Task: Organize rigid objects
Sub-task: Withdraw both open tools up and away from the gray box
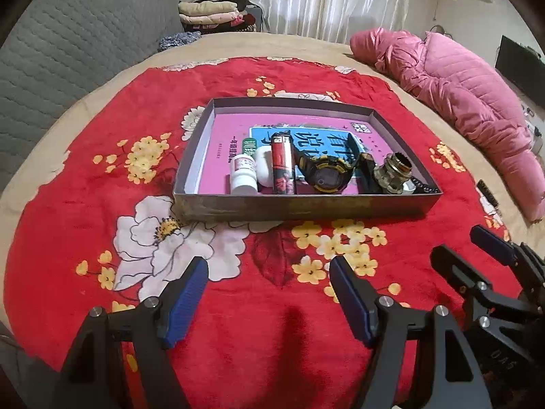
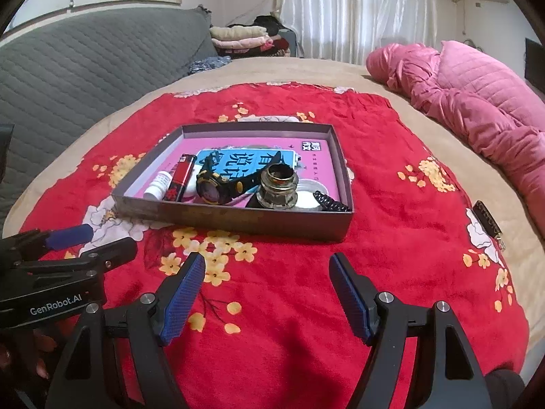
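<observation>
A: Both grippers hang over the red floral blanket [image 1: 238,78], just short of the near wall of the grey box [image 1: 306,206]. Left gripper [image 1: 269,293] — jaws spread wide, nothing between them. Right gripper [image 2: 267,289] the same, empty.

B: Where's the stuff?

A: All inside the box, crowded along the near wall on top of a pink book [image 1: 231,156]. Left to right in the left wrist view: white pill bottle [image 1: 242,173], red lighter [image 1: 282,165], black-and-yellow watch [image 1: 326,173], glass inkwell [image 1: 393,172]. A dark key fob [image 2: 487,220] lies outside the box, on the blanket's right edge.

B: Which hand goes for what?

A: Probably left for the lighter: it sits straight ahead of the left jaws, beyond the box wall. Its long axis runs away from the gripper, so the jaws would close across its narrow width with no roll needed. The fob is well to the right, nearer the right gripper.

B: Risk?

A: Lighter is touching or nearly touching the bottle and a white case [image 1: 264,167] — little room for a finger on that side.
</observation>
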Action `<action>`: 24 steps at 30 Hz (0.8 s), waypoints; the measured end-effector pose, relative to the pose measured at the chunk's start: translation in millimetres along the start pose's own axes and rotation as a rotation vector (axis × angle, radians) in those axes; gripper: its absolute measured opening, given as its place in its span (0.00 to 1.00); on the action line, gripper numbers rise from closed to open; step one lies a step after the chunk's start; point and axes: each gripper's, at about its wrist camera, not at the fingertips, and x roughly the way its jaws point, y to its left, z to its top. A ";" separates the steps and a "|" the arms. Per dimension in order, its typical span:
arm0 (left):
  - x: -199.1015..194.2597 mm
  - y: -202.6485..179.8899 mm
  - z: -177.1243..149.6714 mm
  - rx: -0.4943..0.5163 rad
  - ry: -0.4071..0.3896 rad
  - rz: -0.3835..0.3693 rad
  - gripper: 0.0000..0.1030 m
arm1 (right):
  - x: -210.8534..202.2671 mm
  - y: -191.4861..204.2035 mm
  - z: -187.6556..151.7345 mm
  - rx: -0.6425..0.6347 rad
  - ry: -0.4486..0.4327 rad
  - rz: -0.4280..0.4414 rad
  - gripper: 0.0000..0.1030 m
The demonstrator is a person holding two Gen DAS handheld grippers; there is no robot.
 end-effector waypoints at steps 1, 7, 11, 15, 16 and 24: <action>0.7 0.2 -0.1 0.001 0.002 0.007 0.71 | 0.9 -0.8 -0.2 0.002 0.004 -0.002 0.74; 3.3 1.5 -0.5 0.002 0.016 0.004 0.71 | 3.7 -1.7 -1.4 -0.003 0.016 -0.012 0.74; 5.1 0.3 -0.6 0.004 0.026 0.000 0.71 | 4.5 -1.4 -2.0 -0.003 0.014 -0.005 0.74; 10.6 -0.6 -2.0 0.008 0.050 0.008 0.71 | 6.3 0.0 -3.2 -0.010 0.019 -0.002 0.74; 11.5 -0.9 -2.8 0.010 0.051 0.010 0.71 | 6.9 0.3 -3.4 -0.011 0.019 -0.001 0.74; 16.4 3.7 -5.1 -0.003 0.059 0.026 0.71 | 7.8 -1.7 -3.2 -0.004 0.018 -0.003 0.74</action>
